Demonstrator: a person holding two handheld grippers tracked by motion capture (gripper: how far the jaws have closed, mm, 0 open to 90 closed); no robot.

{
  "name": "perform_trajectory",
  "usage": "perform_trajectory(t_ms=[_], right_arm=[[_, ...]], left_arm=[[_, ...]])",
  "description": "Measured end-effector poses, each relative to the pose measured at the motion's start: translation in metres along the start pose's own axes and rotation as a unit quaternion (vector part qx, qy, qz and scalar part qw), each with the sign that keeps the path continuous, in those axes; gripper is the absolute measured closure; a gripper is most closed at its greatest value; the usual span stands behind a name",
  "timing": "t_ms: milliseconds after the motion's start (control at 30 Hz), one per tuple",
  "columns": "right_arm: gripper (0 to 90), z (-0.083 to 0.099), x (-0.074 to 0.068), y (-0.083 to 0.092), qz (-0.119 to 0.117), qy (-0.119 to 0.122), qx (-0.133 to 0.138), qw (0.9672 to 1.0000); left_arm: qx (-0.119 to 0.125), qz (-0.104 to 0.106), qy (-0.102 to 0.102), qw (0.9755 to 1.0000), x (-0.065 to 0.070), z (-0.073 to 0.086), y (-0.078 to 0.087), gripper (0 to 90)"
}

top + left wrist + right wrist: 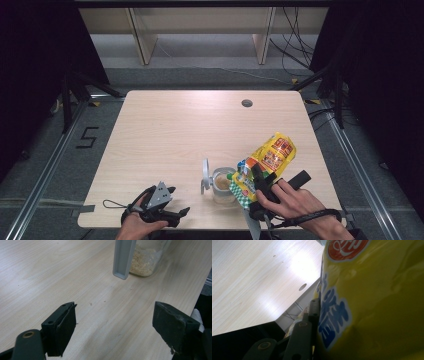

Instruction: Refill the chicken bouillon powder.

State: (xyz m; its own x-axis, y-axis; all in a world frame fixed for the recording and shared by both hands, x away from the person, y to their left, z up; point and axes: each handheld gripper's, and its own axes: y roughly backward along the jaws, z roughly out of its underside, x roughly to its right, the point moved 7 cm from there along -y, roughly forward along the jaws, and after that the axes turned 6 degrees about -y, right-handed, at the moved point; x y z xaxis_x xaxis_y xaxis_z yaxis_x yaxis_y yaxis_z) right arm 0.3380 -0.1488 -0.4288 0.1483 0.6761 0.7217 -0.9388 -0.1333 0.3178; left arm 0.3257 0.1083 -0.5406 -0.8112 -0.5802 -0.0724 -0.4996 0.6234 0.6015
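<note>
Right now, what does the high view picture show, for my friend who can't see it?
A person's right gripper holds a yellow snack bag tipped over a clear jar with beige crumbs inside, near the front of a wooden table. The left gripper rests open on the table, holding nothing.

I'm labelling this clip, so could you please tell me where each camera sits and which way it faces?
High view: above the near edge, looking forward and down at the table; both hands, left gripper and right gripper show.
Left gripper view: along its open jaws toward the jar.
Right gripper view: against the yellow bag it holds.
Shared: high and left views show the jar.
</note>
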Motion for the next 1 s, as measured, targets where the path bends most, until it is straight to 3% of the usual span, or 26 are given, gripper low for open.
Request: perform_trajectory(t_ms=[667,700,800,833,1000], right_arm=[[75.9,0.0018,-0.0001,0.0003,-0.003,0.002,-0.004,1.0000],[76.0,0.0011,0.0016,-0.0015,0.025,0.002,0.008,0.9996],[76.0,0.0008,0.0006,-0.0016,0.015,-0.002,0.009,0.9998],[76.0,0.0008,0.0013,-0.0017,0.027,0.001,0.009,0.9996],[76.1,0.0010,0.0013,-0.0019,0.026,0.000,0.009,0.9996]], left_arm=[[0.001,0.000,0.001,1.0000,0.0000,-0.0001,0.0000,18.9],[0.000,0.000,0.001,1.0000,0.0000,-0.0001,0.0000,18.9],[0.001,0.000,0.001,1.0000,0.0000,-0.0001,-0.0001,18.9],[0.000,0.000,0.001,1.0000,0.0000,-0.0001,-0.0001,18.9],[0.001,0.000,0.001,1.0000,0.0000,-0.0001,-0.0001,18.9]])
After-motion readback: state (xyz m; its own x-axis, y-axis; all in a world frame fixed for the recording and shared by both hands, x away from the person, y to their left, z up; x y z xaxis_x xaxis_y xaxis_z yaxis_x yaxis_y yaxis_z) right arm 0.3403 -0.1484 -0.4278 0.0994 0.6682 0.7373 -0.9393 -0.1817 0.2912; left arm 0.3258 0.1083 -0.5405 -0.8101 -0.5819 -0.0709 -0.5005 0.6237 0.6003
